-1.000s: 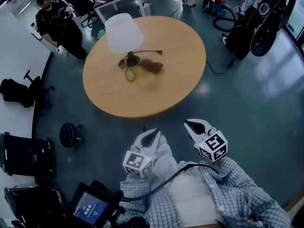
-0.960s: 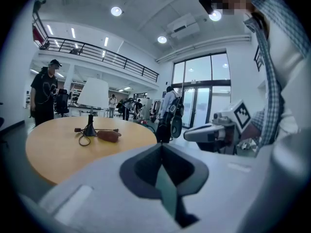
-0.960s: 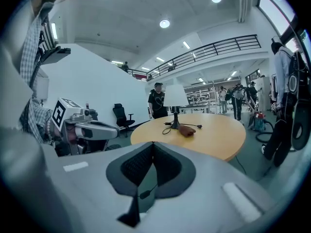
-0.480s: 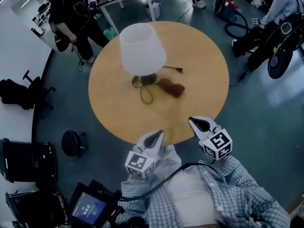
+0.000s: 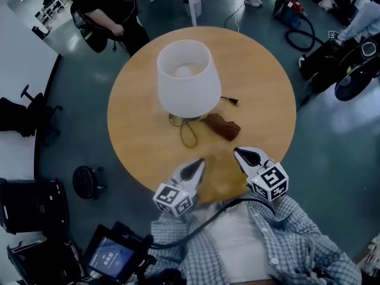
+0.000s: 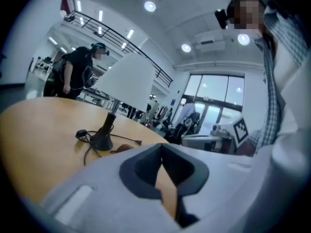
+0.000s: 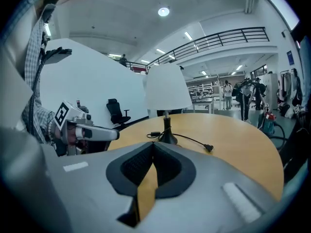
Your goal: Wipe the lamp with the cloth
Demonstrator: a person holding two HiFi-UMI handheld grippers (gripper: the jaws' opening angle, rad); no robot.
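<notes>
Closed, empty jaws on left gripper (image 5: pixel 199 164) and right gripper (image 5: pixel 238 153), both above near edge of round table (image 5: pixel 136 120). Upright white lamp (image 5: pixel 184 79) mid-table, brown cloth (image 5: pixel 224 127) just beside its base.

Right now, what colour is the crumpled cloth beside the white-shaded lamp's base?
Brown; the crumpled brown cloth shows best in the head view.

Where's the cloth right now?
In the head view the brown cloth lies on the round table, just right of the lamp base and below the cord's plug, ahead of the right gripper, untouched.
</notes>
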